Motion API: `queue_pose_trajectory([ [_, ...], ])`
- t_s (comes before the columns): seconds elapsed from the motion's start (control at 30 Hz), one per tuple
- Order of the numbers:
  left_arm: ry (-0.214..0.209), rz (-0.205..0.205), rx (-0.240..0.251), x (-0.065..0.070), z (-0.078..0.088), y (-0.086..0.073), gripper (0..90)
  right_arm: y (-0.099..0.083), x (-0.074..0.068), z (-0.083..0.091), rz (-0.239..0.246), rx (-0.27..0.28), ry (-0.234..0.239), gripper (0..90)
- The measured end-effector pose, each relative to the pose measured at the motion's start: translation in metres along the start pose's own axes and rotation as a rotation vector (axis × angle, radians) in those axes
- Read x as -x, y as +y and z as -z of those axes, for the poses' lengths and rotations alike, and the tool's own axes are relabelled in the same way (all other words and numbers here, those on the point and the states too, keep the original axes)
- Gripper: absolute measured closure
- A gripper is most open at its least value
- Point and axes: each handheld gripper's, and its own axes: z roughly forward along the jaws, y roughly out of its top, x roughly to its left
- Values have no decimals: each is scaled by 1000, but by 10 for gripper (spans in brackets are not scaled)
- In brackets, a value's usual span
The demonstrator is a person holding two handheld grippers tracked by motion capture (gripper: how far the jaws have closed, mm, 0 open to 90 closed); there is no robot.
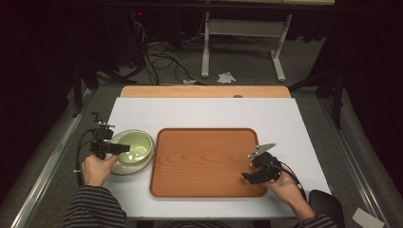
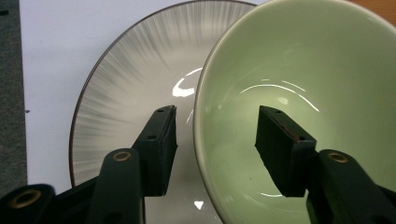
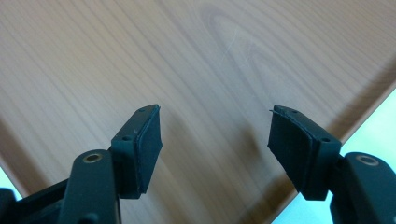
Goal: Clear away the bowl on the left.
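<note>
High view shows my left gripper (image 1: 124, 148) at the green bowl (image 1: 139, 146) on the striped plate (image 1: 124, 169), jaws apart astride its rim, not yet pressing. On the right, my right gripper (image 1: 250, 165) hovers unclenched over the wooden tray (image 1: 204, 161).

A tray (image 1: 204, 161) is set at the middle of the table (image 1: 285, 118). Just left of the tray a plate (image 1: 124, 168) is laid, and a bowl (image 1: 138, 145) is stood on it, shifted toward the tray side. The left gripper (image 1: 124, 148) is placed astride the bowl's near-left rim, one jaw inside, one outside over the plate. The right gripper (image 1: 249, 176) is held above the tray's near-right corner.
</note>
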Motion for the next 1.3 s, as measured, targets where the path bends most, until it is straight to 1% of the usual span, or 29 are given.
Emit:
queue_pose_trajectory([
  [0.07,5,-8,-17,0,-2,0,495,0,0,0,1,3,5,365],
  [0.13,3,-8,-20,1,-3,1,516,0,-1,0,1,2,2,365],
  [0.17,1,-6,-19,1,-3,1,516,0,-1,0,1,3,2,365],
  [0.23,-8,3,-23,0,-4,1,551,0,0,0,-2,2,2,365],
  [0.37,-10,11,-33,0,-5,2,595,0,0,0,2,5,3,365],
  [0.4,-14,13,-35,-1,-5,2,595,0,0,0,2,5,3,365],
  [0.5,-23,24,-40,-1,-7,2,638,0,0,0,1,6,3,365],
  [0.77,-27,46,-55,-5,-8,2,722,0,0,0,3,4,3,365],
  [0.8,-28,48,-54,-5,-9,2,722,0,0,0,3,4,3,365],
  [0.9,-28,58,-54,-7,-9,2,767,0,0,0,5,5,5,365],
  [0.93,-42,73,-53,-9,-9,2,774,0,0,-1,3,3,5,364],
  [0.97,-42,73,-53,-9,-9,2,785,0,0,-1,4,3,4,365],
  [1.0,-51,84,-47,-11,-9,2,785,0,0,-1,4,3,4,365],
  [1.03,-66,98,-45,-14,-10,1,810,0,0,-1,6,4,4,365],
  [1.07,-66,98,-45,-14,-10,1,820,0,0,-1,6,4,4,365],
  [1.1,-77,111,-44,-16,-10,0,831,0,0,0,3,4,3,364],
  [1.3,-87,119,-46,-17,-10,1,836,0,0,-1,5,4,5,364],
])
